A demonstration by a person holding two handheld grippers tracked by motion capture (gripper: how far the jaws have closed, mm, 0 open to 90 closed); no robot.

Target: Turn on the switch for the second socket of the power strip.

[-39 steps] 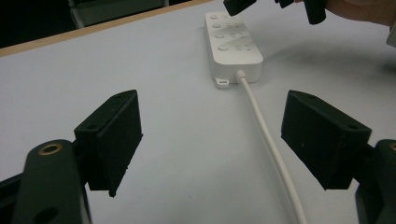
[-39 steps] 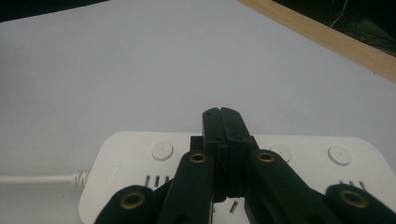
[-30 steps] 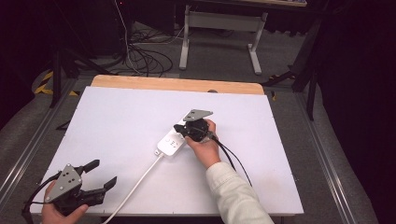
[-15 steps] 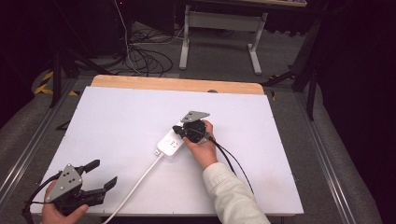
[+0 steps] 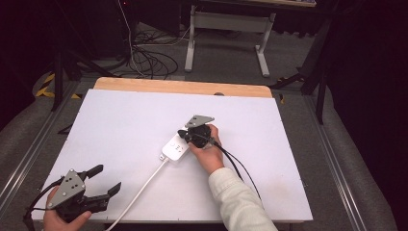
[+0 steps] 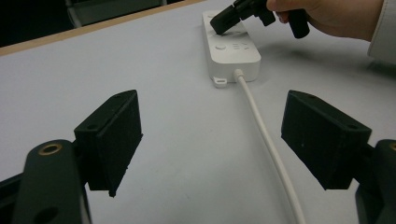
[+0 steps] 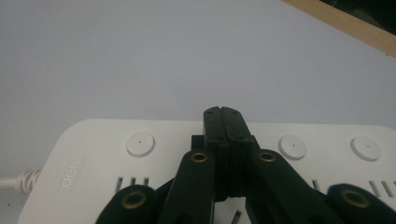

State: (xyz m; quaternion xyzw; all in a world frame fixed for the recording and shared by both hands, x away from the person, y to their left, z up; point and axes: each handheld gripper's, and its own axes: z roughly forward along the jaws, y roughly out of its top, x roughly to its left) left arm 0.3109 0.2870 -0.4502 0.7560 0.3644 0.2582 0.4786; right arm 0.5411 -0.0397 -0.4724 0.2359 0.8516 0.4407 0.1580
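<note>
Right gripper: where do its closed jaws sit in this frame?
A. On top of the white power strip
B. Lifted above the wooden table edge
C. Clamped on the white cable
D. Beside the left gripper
A: the right gripper, jaws pressed together, has its tip on the top face of the power strip, among its round buttons.

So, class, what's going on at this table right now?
A person holds a two-jaw gripper in each hand at a white-topped table. The right gripper, jaws shut together, has its tip down on top of a white plastic power strip with round buttons, seemingly on one of them. The strip's white cord trails toward the table's near edge. The left gripper is open with nothing between its jaws, at the near left corner.
</note>
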